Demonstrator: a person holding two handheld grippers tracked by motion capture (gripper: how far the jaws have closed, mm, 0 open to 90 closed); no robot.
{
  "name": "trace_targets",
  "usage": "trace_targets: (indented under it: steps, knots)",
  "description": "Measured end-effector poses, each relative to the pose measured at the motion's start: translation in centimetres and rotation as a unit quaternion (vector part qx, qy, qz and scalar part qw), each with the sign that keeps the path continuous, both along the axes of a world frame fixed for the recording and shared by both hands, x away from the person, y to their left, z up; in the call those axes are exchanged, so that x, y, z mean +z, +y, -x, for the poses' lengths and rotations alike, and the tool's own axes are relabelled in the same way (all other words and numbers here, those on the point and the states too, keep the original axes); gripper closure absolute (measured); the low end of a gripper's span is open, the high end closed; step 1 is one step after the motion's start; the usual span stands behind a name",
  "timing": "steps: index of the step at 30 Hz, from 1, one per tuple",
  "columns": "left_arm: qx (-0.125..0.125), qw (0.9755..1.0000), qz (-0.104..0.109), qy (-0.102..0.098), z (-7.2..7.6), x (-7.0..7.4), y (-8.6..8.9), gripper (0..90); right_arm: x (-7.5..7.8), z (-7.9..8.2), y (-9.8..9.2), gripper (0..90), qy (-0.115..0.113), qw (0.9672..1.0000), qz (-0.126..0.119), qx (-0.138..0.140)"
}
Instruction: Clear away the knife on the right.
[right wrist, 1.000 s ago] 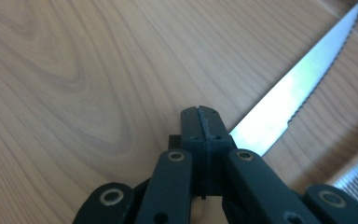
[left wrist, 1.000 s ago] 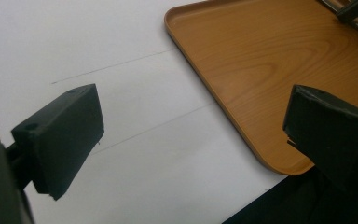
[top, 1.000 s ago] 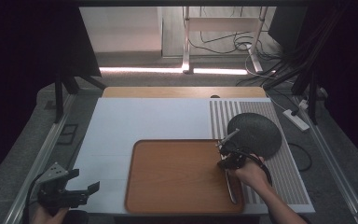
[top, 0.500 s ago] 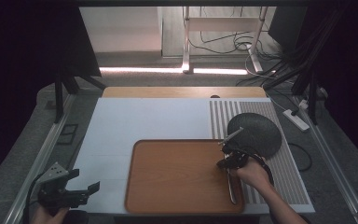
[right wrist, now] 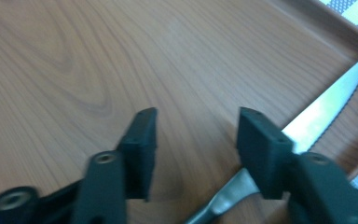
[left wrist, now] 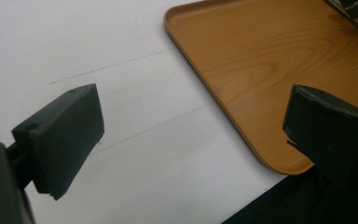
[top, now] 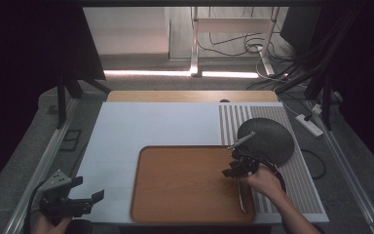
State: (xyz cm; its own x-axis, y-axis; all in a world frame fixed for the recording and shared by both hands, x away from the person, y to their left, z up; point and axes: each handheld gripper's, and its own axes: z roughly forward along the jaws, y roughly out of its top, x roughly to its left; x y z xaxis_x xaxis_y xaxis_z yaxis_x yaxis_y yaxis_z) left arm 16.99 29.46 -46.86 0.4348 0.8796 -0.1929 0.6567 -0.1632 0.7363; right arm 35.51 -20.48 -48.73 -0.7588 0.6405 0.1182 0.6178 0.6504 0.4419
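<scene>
A wooden tray (top: pixel 185 187) lies on the white table. A serrated table knife (top: pixel 242 197) rests inside the tray along its right rim; its blade (right wrist: pixel 328 105) points away to the right of my jaws. My right gripper (top: pixel 233 171) hovers low over the tray's right side, open (right wrist: pixel 196 135), with bare wood between its jaws. The knife's handle (right wrist: pixel 221 203) passes under the right jaw. My left gripper (top: pixel 91 200) is open at the table's near left corner, its jaws wide apart (left wrist: pixel 191 135) over white table just left of the tray's rim (left wrist: pixel 242 133).
A dark round plate (top: pixel 268 139) sits on a grey striped mat (top: pixel 299 187) right of the tray. A power strip (top: pixel 310 125) and cables lie beyond the table's right edge. Metal rails run along both sides.
My right gripper has drifted slightly toward the near side over the tray. The knife and my left gripper have stayed where they were.
</scene>
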Motion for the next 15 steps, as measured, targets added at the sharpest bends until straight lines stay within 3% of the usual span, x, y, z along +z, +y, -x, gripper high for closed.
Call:
trace_targets:
  steps: [6,8,15]
  knots:
    - [0.000,1.0000,0.001,0.000,0.00,0.00,0.01,5.2,-0.04,0.16,0.00,27.0,0.001,1.0000,0.005,-0.009]
    - [0.000,1.0000,0.000,0.000,0.00,0.00,0.00,5.2,-0.09,0.23,-0.03,19.6,-0.010,0.9998,0.013,-0.012]
    - [0.000,1.0000,0.002,0.000,-0.01,-0.01,0.03,5.2,0.22,0.28,-0.33,10.4,-0.021,0.9996,0.005,-0.016]
